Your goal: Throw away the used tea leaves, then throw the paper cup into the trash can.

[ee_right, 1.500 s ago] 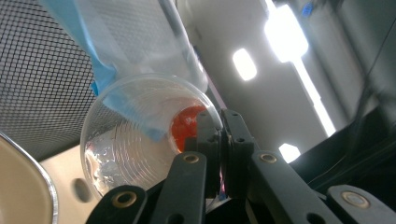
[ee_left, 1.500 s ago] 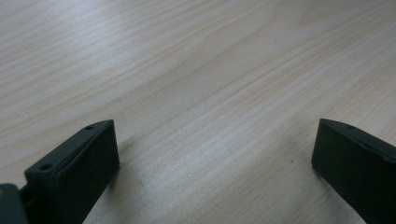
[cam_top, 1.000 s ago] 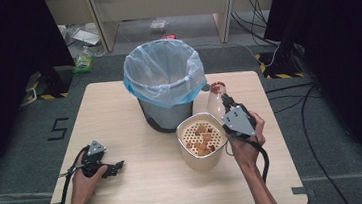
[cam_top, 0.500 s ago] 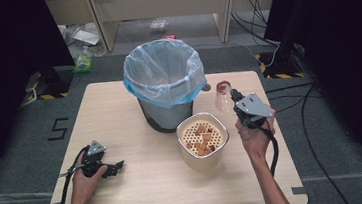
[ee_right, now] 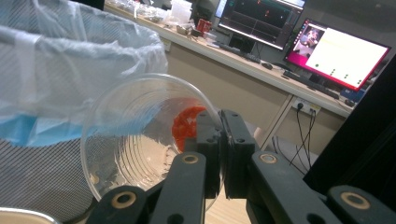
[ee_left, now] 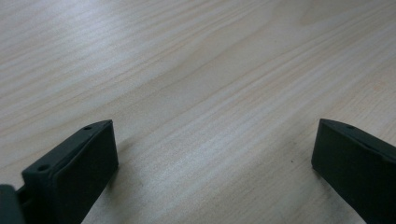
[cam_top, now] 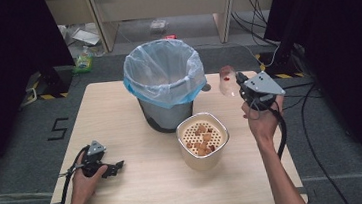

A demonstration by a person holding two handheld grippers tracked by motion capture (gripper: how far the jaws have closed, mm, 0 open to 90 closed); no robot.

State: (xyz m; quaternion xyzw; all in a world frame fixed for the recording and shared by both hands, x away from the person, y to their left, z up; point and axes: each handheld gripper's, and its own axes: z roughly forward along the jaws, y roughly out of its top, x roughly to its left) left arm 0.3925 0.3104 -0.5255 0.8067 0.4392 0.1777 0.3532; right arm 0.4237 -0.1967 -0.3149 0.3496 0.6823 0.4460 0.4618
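Note:
My right gripper is shut on the rim of a clear plastic cup, which is tipped on its side with a red bit stuck inside. I hold the cup in the air just right of the trash bin, a grey mesh bin lined with a pale blue bag. In front of the bin stands a cream pot whose perforated insert holds brown food pieces. My left gripper rests on the table near its front left, jaws wide open over bare wood.
The wooden table has bare surface between my hands. Cables trail from both grippers. Beyond the table lie floor clutter and a desk with monitors.
My right gripper has risen with the cup and moved right and away from the cream pot, toward the bin's right side. The left gripper has stayed where it was.

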